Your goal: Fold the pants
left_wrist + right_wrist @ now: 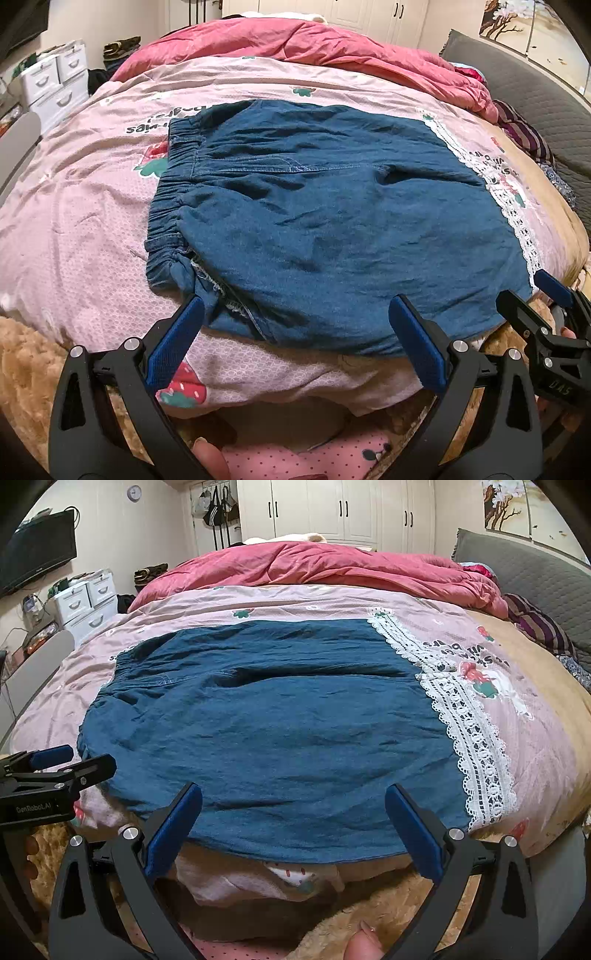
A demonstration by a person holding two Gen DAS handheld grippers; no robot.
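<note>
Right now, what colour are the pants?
Denim blue pants, white lace trim; clearest in right wrist view.

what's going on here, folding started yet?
A person holds a gripper in each hand over blue denim pants lying on a pink bedspread. The pants look already folded over, waistband to the left, lace-trimmed hem to the right. The left gripper and right gripper hover at the near edge, jaws wide open, holding nothing.
</note>
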